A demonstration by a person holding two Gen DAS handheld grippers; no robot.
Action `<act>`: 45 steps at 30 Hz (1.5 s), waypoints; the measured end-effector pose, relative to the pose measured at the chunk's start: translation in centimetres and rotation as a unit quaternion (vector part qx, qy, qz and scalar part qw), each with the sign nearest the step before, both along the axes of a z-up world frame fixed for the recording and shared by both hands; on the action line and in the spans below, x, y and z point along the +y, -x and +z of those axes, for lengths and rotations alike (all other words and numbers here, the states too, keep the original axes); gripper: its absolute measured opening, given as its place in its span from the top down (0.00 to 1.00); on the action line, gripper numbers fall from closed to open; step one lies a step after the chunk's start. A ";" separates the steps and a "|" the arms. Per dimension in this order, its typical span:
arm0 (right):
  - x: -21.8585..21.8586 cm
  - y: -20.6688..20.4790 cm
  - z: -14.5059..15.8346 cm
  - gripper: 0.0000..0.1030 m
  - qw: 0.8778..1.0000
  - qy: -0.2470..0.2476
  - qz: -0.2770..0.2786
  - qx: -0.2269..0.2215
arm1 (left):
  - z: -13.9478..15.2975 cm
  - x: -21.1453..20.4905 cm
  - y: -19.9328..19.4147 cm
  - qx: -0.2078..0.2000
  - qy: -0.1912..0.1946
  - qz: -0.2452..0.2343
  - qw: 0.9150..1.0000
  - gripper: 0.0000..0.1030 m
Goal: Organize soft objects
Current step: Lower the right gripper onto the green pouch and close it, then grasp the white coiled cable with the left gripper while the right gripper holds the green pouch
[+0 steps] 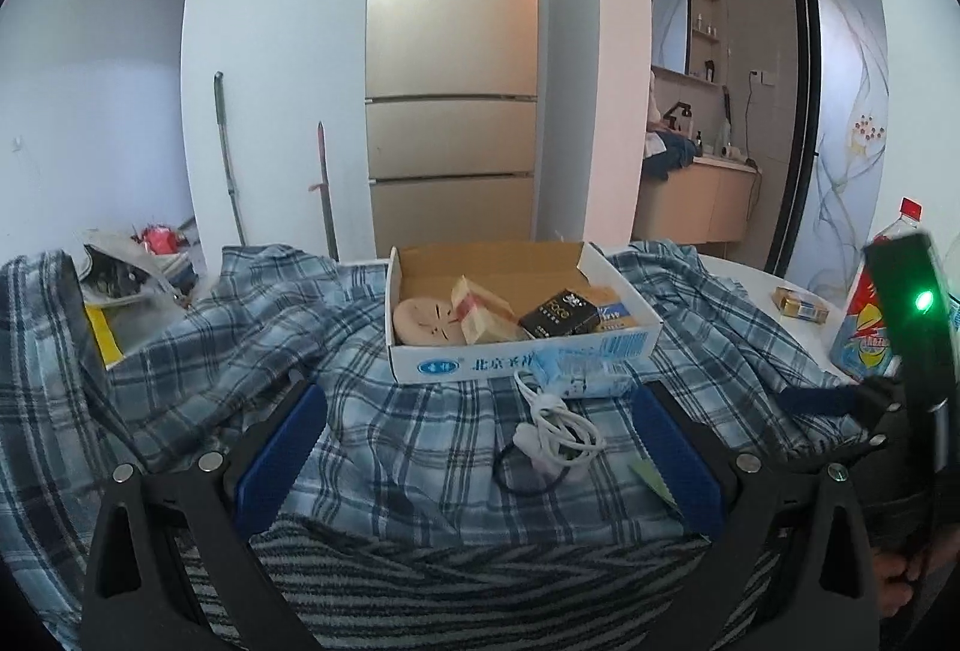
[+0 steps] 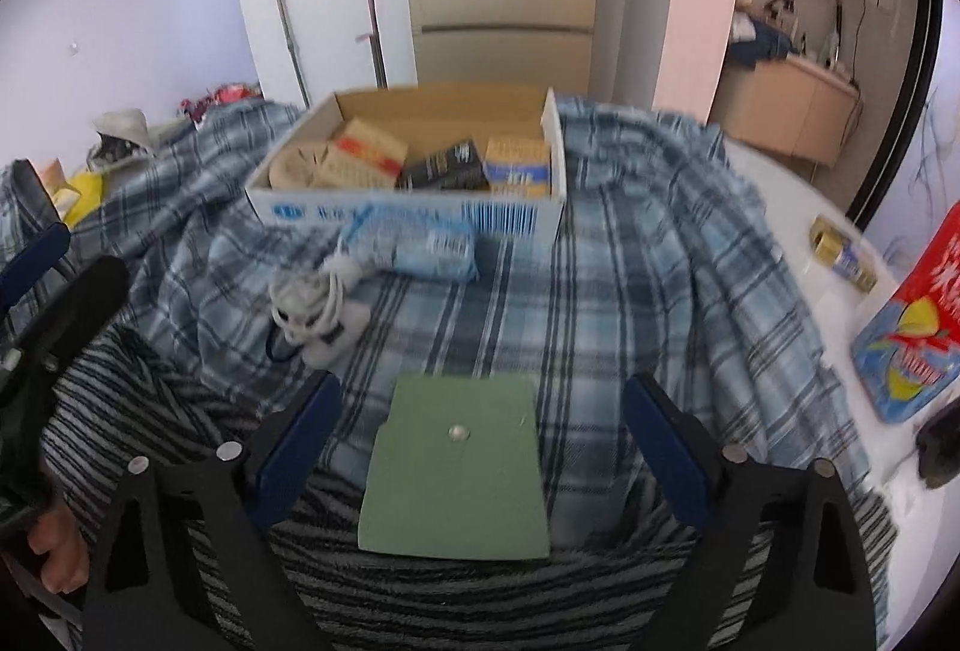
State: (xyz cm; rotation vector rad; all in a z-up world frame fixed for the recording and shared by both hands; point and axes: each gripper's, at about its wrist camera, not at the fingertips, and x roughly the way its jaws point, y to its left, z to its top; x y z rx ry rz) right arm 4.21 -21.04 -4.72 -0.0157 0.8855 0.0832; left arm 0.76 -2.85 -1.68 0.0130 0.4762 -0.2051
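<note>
A blue plaid cloth (image 1: 420,423) covers the table, and a grey striped cloth (image 1: 468,579) lies over its near edge. My left gripper (image 1: 480,447) hangs open above them. A white cable bundle (image 1: 555,435) and a black hair tie (image 1: 522,477) lie between its blue fingers, untouched. In the blurred right wrist view, my right gripper (image 2: 486,441) is open around a flat green pouch (image 2: 459,465) with a snap, and its pads stand clear of the pouch's edges. Behind is a cardboard box (image 1: 516,360) holding several small packs, with a light blue tissue pack (image 1: 582,372) against its front.
A red, blue and yellow can (image 1: 864,327) stands at the right on the white table (image 2: 798,207), with a small gold pack (image 1: 801,304) beside it. A fridge (image 1: 450,81) stands behind. Clutter (image 1: 138,267) lies on the floor at the left.
</note>
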 end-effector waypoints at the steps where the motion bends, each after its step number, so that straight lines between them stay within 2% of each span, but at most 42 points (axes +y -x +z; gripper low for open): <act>1: 0.0 -0.1 -0.4 0.11 1.000 0.002 -0.001 0.008 | -0.1 -0.1 0.0 0.001 -0.002 -0.001 1.000 0.00; 6: 0.3 -0.5 -1.7 0.12 0.999 0.009 0.003 0.035 | -0.3 -0.3 -0.3 0.011 -0.006 -0.004 1.000 0.00; 9: 0.7 -0.6 -2.4 0.13 0.999 0.023 0.008 0.048 | -0.2 0.2 -0.4 0.008 0.006 0.005 1.000 0.00; 13: 1.1 -0.7 -3.3 0.24 0.997 0.031 0.015 0.065 | 0.0 0.6 -0.1 -0.003 0.012 0.014 1.000 0.00; 16: 1.2 -0.8 -3.3 0.33 0.997 0.029 0.017 0.069 | -0.1 0.5 -0.3 0.003 0.011 0.008 1.000 0.00; 20: 1.0 -0.7 -3.0 0.34 0.997 0.014 0.021 0.067 | 0.1 0.3 0.0 -0.003 0.013 -0.004 1.000 0.00; 25: 0.3 0.3 -0.5 0.34 0.999 0.016 0.022 0.021 | 0.0 -0.3 0.2 -0.005 0.002 -0.015 1.000 0.00; 28: -0.3 0.5 1.5 0.34 1.000 0.013 0.015 -0.007 | 0.1 -0.1 0.1 0.002 0.007 -0.018 1.000 0.00; 30: -0.9 0.6 3.0 0.34 0.999 0.011 0.007 -0.033 | 0.5 0.4 0.0 0.012 0.020 -0.024 0.999 0.04; 32: -1.4 0.6 4.4 0.34 0.997 0.010 -0.003 -0.070 | 1.2 0.8 0.6 0.000 0.029 -0.026 0.999 0.04; 35: -1.6 0.7 6.2 0.34 0.990 0.013 -0.021 -0.139 | 1.9 0.4 0.6 -0.021 0.001 -0.024 0.999 0.04; 39: -1.0 0.7 6.7 0.34 0.981 0.016 -0.012 -0.195 | 2.2 -0.3 -1.1 0.017 0.001 -0.047 0.999 0.08; 45: -0.7 0.8 5.0 0.34 0.972 0.022 -0.011 -0.234 | 1.9 -1.8 -4.0 0.063 -0.016 -0.066 0.996 0.14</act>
